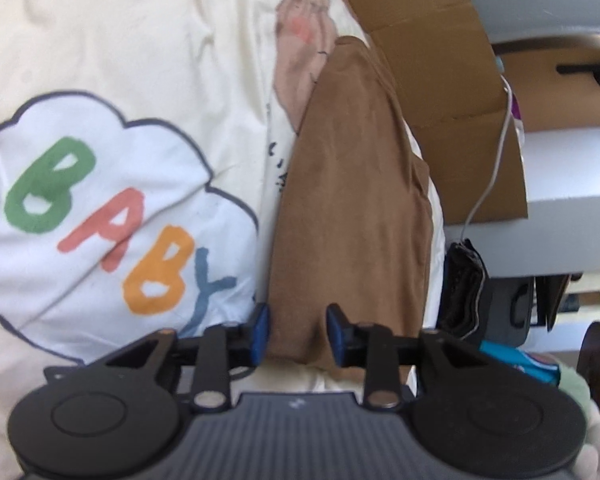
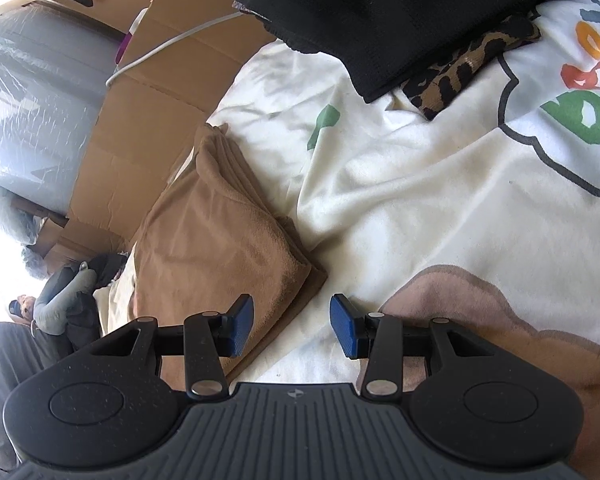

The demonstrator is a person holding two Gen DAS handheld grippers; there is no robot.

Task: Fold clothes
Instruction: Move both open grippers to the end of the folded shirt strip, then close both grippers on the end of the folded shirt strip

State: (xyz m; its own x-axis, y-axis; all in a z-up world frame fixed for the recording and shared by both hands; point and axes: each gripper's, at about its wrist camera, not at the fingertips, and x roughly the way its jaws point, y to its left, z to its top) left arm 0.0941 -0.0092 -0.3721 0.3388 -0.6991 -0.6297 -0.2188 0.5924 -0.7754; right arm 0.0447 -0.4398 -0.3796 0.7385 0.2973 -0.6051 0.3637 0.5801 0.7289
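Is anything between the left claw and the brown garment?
Nothing visible: the open left claw sits right at the near end of the folded brown fleece garment, which lies uncovered on the cream printed blanket.

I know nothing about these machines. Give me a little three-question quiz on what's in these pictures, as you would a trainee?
1. True or false: the right tool is clamped on the black garment.
2. Which word is printed in coloured letters on the cream blanket? A) BABY B) LOVE C) HOME
3. What colour is the folded garment lying in front of the left tool?

Key:
1. False; its jaws stand open and hold nothing.
2. A.
3. Brown.
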